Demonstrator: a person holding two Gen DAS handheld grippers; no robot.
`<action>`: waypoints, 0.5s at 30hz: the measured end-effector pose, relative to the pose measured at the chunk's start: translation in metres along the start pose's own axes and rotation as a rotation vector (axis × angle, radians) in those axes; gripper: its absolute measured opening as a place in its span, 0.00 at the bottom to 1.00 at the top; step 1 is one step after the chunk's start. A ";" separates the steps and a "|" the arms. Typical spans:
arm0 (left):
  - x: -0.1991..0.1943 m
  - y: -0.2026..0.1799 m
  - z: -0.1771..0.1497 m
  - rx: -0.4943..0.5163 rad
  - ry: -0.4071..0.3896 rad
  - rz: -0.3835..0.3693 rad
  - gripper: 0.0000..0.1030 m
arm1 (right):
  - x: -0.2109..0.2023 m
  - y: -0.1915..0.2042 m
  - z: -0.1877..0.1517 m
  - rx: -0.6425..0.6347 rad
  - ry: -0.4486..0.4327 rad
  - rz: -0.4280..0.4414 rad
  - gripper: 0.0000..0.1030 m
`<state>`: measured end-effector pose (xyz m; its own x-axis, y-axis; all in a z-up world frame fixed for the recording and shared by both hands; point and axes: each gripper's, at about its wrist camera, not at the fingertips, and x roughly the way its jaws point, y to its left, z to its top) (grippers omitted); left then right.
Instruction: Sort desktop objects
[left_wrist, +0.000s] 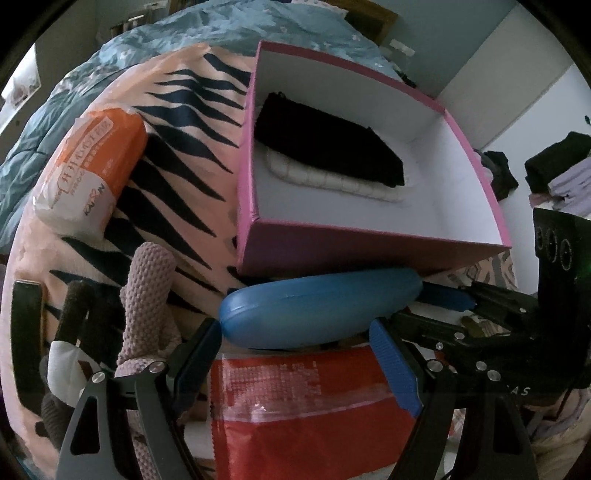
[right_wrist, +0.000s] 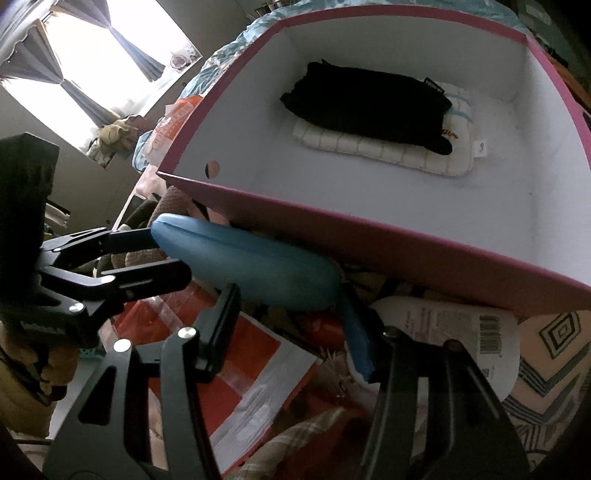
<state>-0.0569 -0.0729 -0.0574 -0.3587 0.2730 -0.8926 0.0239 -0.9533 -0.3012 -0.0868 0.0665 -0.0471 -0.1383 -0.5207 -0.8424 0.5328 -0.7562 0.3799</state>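
Your left gripper (left_wrist: 295, 354) stands wide, its fingers at either side of the blue case (left_wrist: 317, 306); the black finger (left_wrist: 199, 354) meets the case's left end, while the blue-padded finger (left_wrist: 395, 365) sits under its right part, and you cannot tell from this view whether that pad presses. Your right gripper (right_wrist: 291, 321) is at a middling opening, and its fingers bracket the other end of the same case (right_wrist: 251, 269): the blue pad (right_wrist: 356, 332) lies against the case's right tip, the black finger (right_wrist: 221, 325) just below its underside. In the left wrist view the right gripper comes in from the right and reaches the case's far tip (left_wrist: 448, 297).

The case hangs lengthwise between both grippers, just in front of the near wall of the pink box (left_wrist: 369, 251), below its rim. Inside the box lies a black pouch (right_wrist: 369, 107) on a white quilted pad (right_wrist: 388, 155). Beneath the case lie a red and white packet (left_wrist: 310, 398), a white bottle with a barcode (right_wrist: 458, 328) and a knitted glove (left_wrist: 147, 295), all on the striped bedding (left_wrist: 184, 177).
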 end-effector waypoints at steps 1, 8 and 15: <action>-0.002 -0.001 -0.001 0.005 -0.002 0.002 0.81 | -0.001 0.000 -0.001 -0.001 -0.003 -0.003 0.55; -0.011 -0.011 -0.002 0.015 -0.024 -0.001 0.81 | -0.013 0.003 0.000 -0.013 -0.030 -0.008 0.55; -0.025 -0.023 -0.001 0.032 -0.053 -0.018 0.81 | -0.033 0.007 -0.002 -0.030 -0.061 -0.004 0.55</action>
<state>-0.0472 -0.0575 -0.0286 -0.4076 0.2836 -0.8680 -0.0122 -0.9522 -0.3054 -0.0770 0.0789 -0.0173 -0.1905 -0.5419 -0.8185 0.5567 -0.7464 0.3646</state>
